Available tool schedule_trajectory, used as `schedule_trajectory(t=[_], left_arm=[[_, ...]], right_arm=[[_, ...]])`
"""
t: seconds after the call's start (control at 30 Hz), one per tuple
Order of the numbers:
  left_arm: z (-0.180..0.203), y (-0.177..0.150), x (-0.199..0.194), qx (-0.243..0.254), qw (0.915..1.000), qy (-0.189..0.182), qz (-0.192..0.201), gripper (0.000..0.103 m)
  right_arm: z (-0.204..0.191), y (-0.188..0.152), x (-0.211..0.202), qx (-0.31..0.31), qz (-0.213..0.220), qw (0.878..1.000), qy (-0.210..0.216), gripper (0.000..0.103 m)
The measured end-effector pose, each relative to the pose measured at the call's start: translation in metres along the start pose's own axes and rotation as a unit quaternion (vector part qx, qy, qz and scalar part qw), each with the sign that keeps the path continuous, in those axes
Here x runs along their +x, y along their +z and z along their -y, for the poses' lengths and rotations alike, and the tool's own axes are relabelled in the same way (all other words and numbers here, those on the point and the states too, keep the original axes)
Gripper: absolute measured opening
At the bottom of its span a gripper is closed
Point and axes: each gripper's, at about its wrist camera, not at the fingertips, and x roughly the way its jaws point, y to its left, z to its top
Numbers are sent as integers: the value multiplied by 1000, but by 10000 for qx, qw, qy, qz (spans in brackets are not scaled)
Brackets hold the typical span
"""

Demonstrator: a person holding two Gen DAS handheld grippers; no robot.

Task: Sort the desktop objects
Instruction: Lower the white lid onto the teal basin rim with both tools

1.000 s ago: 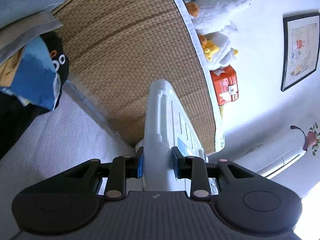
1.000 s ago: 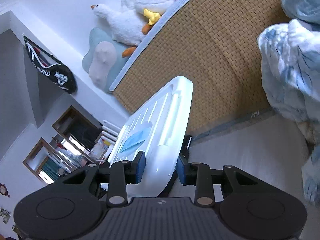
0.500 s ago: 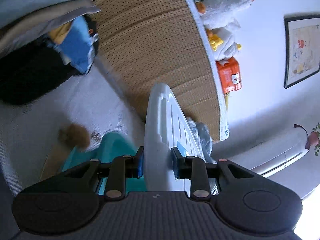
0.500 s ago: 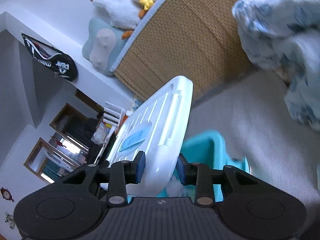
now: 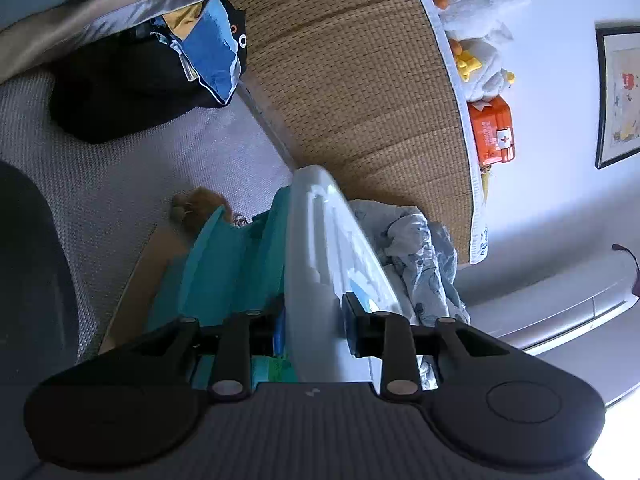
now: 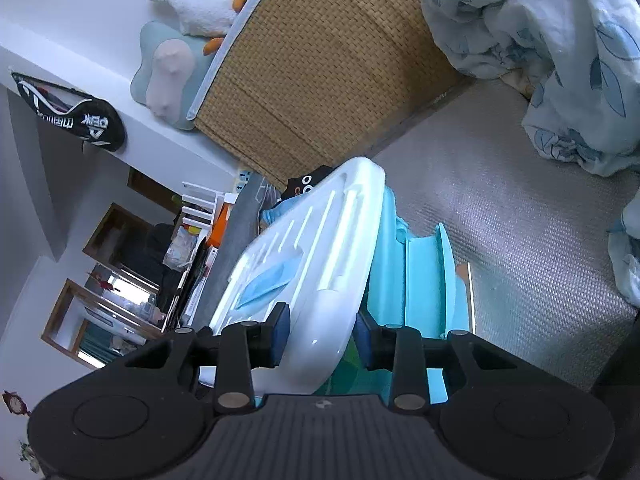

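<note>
While clamped: white lid (image 5: 320,256) between left claw (image 5: 312,326) pads.

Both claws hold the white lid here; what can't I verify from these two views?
- Teal bin contents: both views, hidden by the white lid.
- Lid's near edge: cut off behind the left claw and right claw.
- Brown furry object: left view, partly behind the bin, unidentifiable.

1 white lid (image 5: 320,248), 1 teal bin (image 5: 236,264), 2 tools (both clamped on the lid), 1 orange first-aid box (image 5: 491,132).
</note>
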Motion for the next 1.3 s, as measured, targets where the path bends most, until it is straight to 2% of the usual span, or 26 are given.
schedule_trajectory(t=[0.13,0.23,0.3,0.33,0.4,0.43,0.5,0.53,0.6,0.67,0.77,0.83,0.9,1.0,1.17,1.3], left_arm=[[4,-2,-6,32,9999,-121,-67,53],[7,0,-10,-8,9998,-178,-105,63],[11,2,-15,-11,9998,-203,-68,80],[16,3,-20,78,9999,-66,70,94],[25,6,-27,328,9989,262,227,97],[28,7,-29,408,9983,330,251,97],[30,10,-28,452,9981,331,241,98],[31,11,-28,470,9981,327,234,98],[35,9,-25,615,9963,586,163,98],[46,3,-23,1030,9888,1070,146,103],[69,-16,-23,1819,9682,1671,406,103],[84,-28,-24,2172,9584,1773,532,103],[99,-40,-26,2359,9532,1794,593,103],[116,-57,-28,2612,9431,1926,718,103],[139,-88,-32,3020,9212,2255,967,103],[157,-112,-35,3339,9011,2511,1164,103]], right_arm=[[2,-1,-3,102,-125,9999,29,40],[0,-2,-4,70,-179,9998,-24,41],[-3,-1,-4,59,-220,9997,-106,41],[-5,-1,-4,77,-235,9995,-202,41],[-16,2,-6,-74,-256,9980,-567,43],[-24,3,-6,-201,-258,9960,-826,53],[-41,6,-6,-508,-239,9892,-1356,60],[-49,6,-5,-703,-217,9854,-1536,60],[-59,5,-4,-972,-128,9801,-1728,60],[-67,1,-9,-1202,86,9755,-1842,60],[-90,-18,-13,-1946,518,9486,-2443,60],[-105,-35,-10,-2375,626,9317,-2678,60],[-119,-52,-6,-2662,658,9188,-2839,63],[-135,-71,-1,-2764,685,9128,-2927,69],[-158,-94,7,-2880,726,9093,-2916,69],[-176,-106,7,-3077,978,8949,-3081,69]])
